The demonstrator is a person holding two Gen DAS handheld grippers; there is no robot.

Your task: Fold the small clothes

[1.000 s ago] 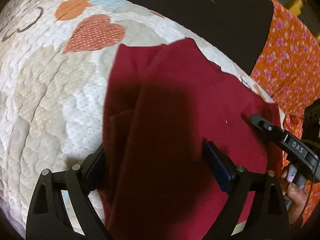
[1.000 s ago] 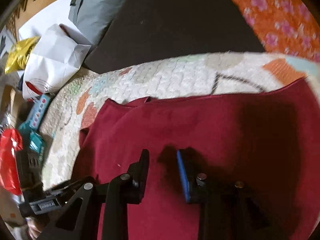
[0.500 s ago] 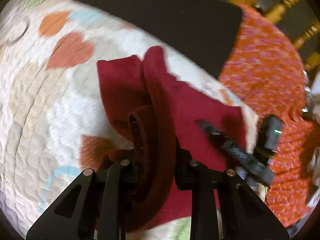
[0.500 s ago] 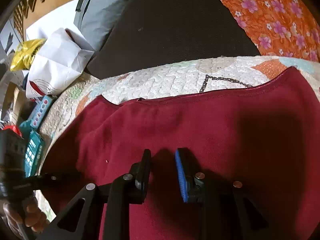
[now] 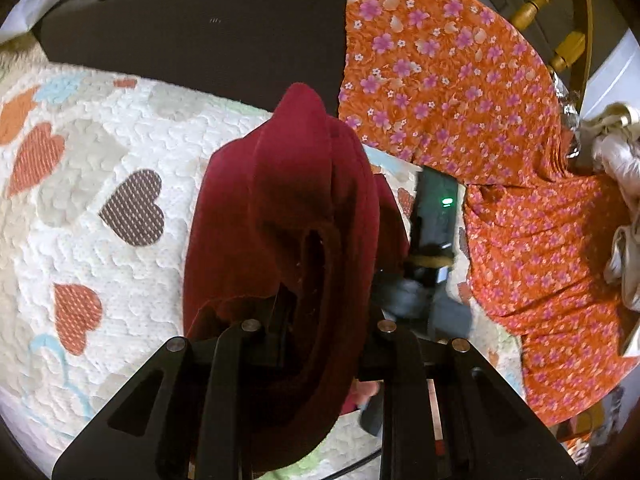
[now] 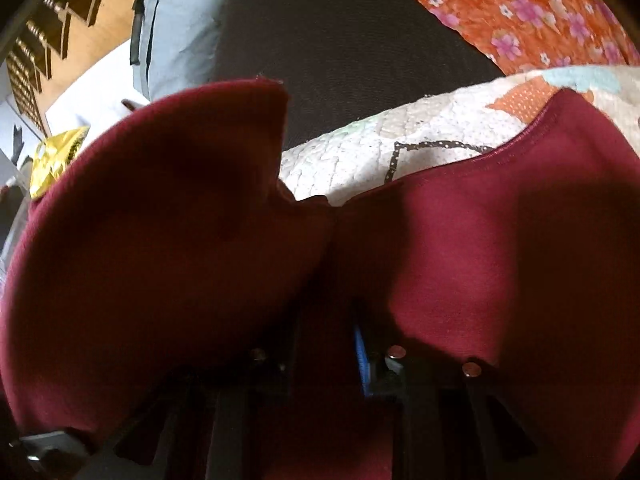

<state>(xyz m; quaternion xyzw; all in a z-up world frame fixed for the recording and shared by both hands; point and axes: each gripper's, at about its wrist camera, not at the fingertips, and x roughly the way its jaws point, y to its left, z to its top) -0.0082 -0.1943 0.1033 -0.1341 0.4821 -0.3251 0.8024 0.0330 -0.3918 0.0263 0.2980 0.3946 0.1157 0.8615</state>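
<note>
The heart-patterned quilt [image 5: 100, 184] is the working surface, and there is plenty of bare quilt on the left side of the left wrist view, which I'd judge the best landing room for the fold. Toward the top it ends against a dark cushion [image 5: 200, 36], and on the right an orange flowered cloth [image 5: 500, 160] crowds in, so the fold should not drift that way. The maroon garment [image 5: 288, 208] is partly lifted: in the left wrist view a bunched, doubled fold of it rises off the quilt, while in the right wrist view its stitched edge [image 6: 512, 148] lies flat on the quilt to the right and a raised flap stands up at left. The left gripper [image 5: 320, 320] has its fingers closed on that bunched fold, cloth filling the gap between them. The right gripper [image 6: 324, 344] is buried in cloth; its fingers look close together with maroon fabric between them, so I take it as pinching the garment too, though the tips are hidden. To do this well, I'd carry both pinches across at the same height, keeping the cloth taut between them, so the lifted edge meets the flat stitched edge squarely, and lay it down before letting go. The risk is the bunched layers dropping as a lump.
</note>
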